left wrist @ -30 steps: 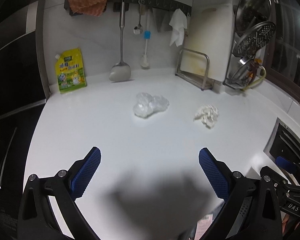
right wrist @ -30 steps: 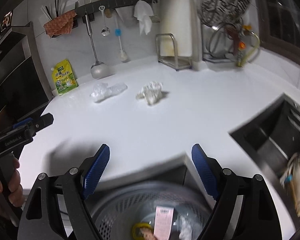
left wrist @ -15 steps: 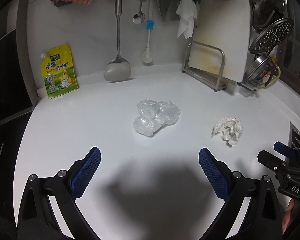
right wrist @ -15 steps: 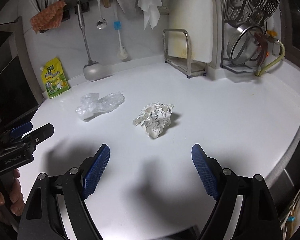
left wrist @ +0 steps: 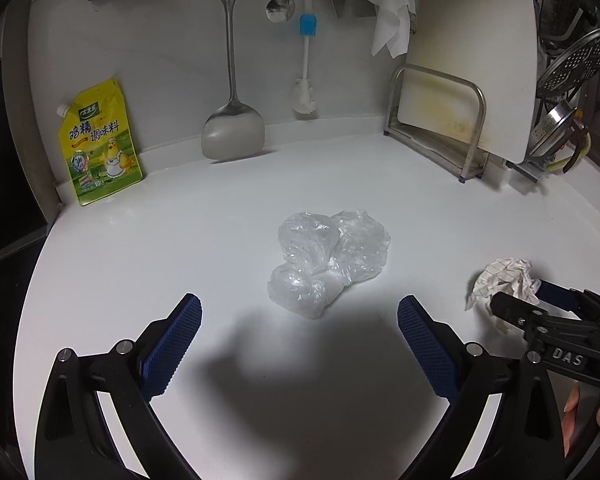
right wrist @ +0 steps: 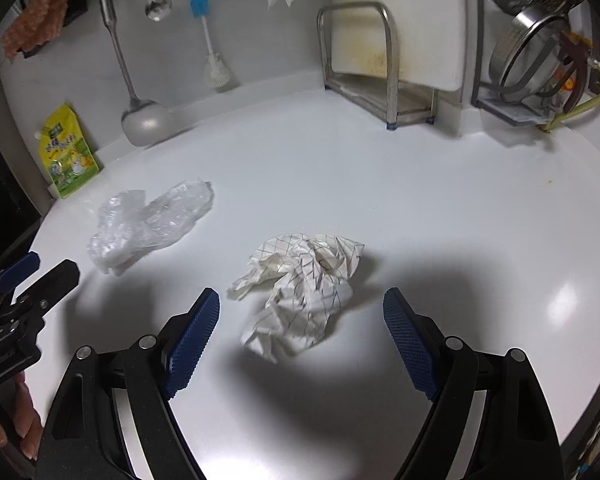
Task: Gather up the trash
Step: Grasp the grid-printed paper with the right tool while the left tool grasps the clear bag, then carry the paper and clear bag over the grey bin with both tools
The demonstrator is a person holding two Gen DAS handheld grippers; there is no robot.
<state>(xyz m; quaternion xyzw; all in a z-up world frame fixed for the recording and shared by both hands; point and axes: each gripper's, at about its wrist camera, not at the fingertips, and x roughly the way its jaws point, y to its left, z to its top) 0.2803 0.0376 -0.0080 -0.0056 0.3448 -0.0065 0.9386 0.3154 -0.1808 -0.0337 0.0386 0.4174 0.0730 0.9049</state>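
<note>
Hovering low, the right gripper (right wrist: 300, 320) has its jaws spread wide with the crumpled grid paper (right wrist: 300, 292) sitting right at 12 o'clock between them, not pinched yet. Left gripper (left wrist: 300, 332) is spread too, clear plastic wrap (left wrist: 328, 260) at 12 o'clock just ahead on the white countertop (left wrist: 160, 248). Both look featherlight and squishy; I'd pinch each wad across its bulky middle.

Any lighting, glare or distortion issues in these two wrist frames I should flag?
Left wrist view: strong fisheye bending and dark vignetted corners; the left tool casts a broad shadow on the counter just short of the plastic bag. Right wrist view: same curvature; shadow lies around the crumpled paper, and a small glare spot shows at right. Both are sharp.
</note>
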